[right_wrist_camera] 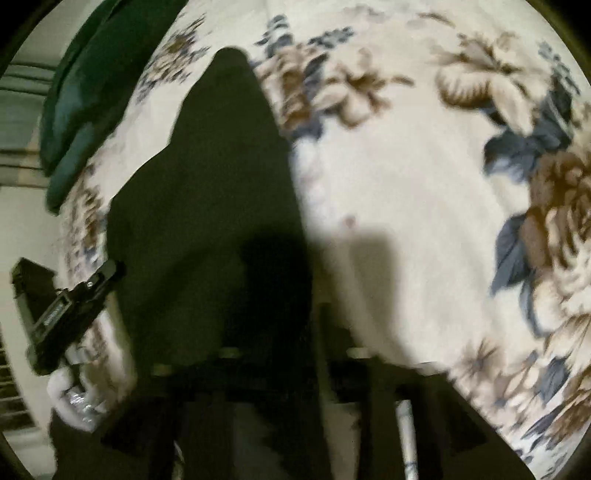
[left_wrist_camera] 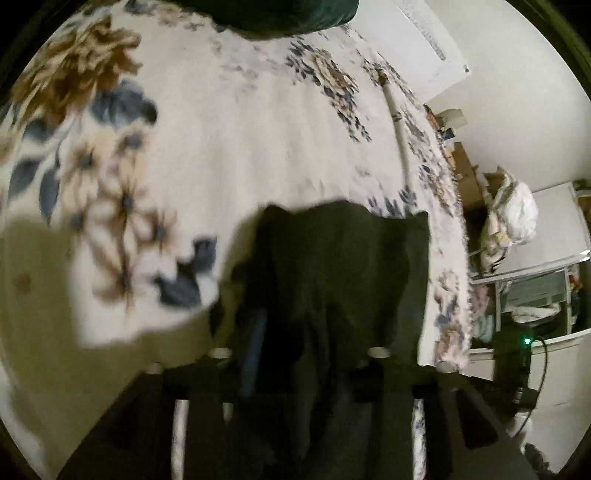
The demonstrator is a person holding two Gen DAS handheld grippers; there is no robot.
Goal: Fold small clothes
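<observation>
A dark, thin garment (left_wrist_camera: 332,273) lies on the floral bedcover (left_wrist_camera: 258,147). In the left wrist view it drapes over my left gripper (left_wrist_camera: 317,343) and hides the fingertips. A blue inner pad (left_wrist_camera: 255,347) shows on the left side, so the jaws stand apart, the cloth loose between them. In the right wrist view the same garment (right_wrist_camera: 207,206) stretches away as a long dark shape. My right gripper (right_wrist_camera: 295,317) sits at its near end, fingers apart in deep shadow. The left gripper (right_wrist_camera: 110,271), held by a white-gloved hand (right_wrist_camera: 74,387), touches the garment's left edge.
A dark green pillow (left_wrist_camera: 280,14) (right_wrist_camera: 85,92) lies at the far end of the bed. A white rod (left_wrist_camera: 397,122) rests along the bed's right edge. Beyond that edge are a white bag (left_wrist_camera: 513,214) and shelving (left_wrist_camera: 535,288). The images are blurred.
</observation>
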